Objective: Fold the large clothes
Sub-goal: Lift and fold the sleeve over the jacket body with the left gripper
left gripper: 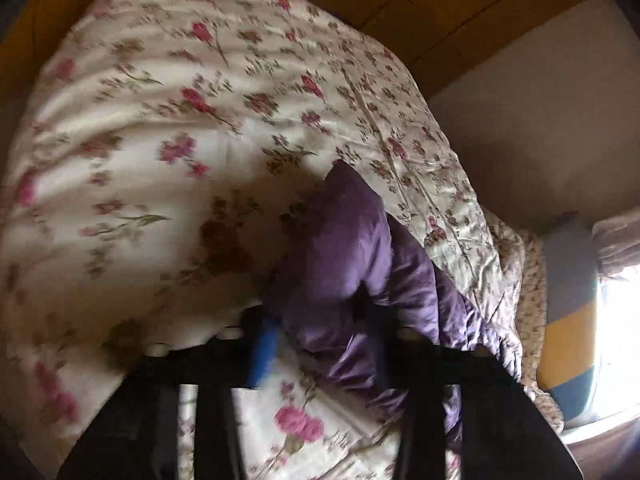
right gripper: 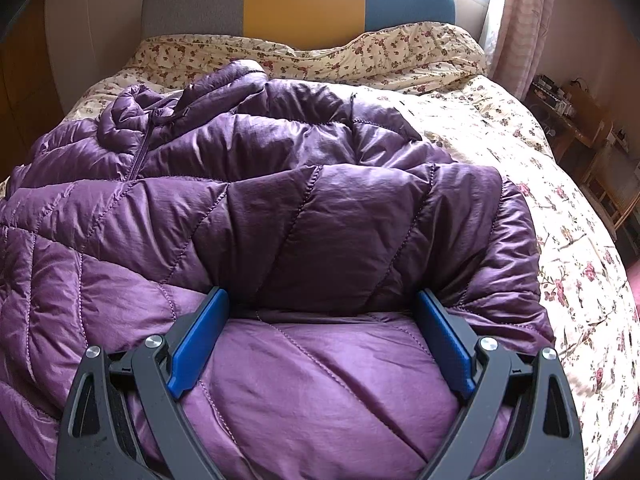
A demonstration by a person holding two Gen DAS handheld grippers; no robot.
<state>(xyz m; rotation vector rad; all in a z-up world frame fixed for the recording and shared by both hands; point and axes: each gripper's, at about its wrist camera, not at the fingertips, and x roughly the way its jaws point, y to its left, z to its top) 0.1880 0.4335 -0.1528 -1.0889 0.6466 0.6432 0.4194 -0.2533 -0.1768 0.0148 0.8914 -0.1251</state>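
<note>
Jackets: one, a purple quilted jacket (right gripper: 280, 216), spread across the bed.
Quilts: one floral quilt (right gripper: 520, 184) under the jacket, covering the bed; bunched along the headboard.
Headboards: one headboard (right gripper: 300, 4), in three panels: grey, yellow, blue.
Curtains: one pale curtain (right gripper: 520, 20) at the window, right of the headboard.
Grippers: two, one in each of my hands.
Right gripper (right gripper: 322, 300): my jaws stand wide apart, holding nothing. Both blue pads (right gripper: 198, 340) are in plain sight, one at each side.
Right gripper, contact: the pad tips reach a fold in the jacket near its closest edge. The fabric bulges between them but is not pinched.
Right hand pose: I point forward and downward along the bed, toward the headboard. View is sharp and level.
Left gripper (left gripper: 316, 332): the view is blurred and rolled sideways. One blue pad (left gripper: 266, 344) shows; the other finger is dark and indistinct.
Left gripper, hold: a bunch of purple jacket (left gripper: 348, 248) sits between my fingers, drawn in close around it. I appear to pinch it.
Left hand pose: I point downward over the quilt (left gripper: 160, 128), the headboard (left gripper: 568, 320) lying at the right edge of the view.
Jacket, position: on top of the quilt, collar toward the headboard, one part raised in my left fingers.
</note>
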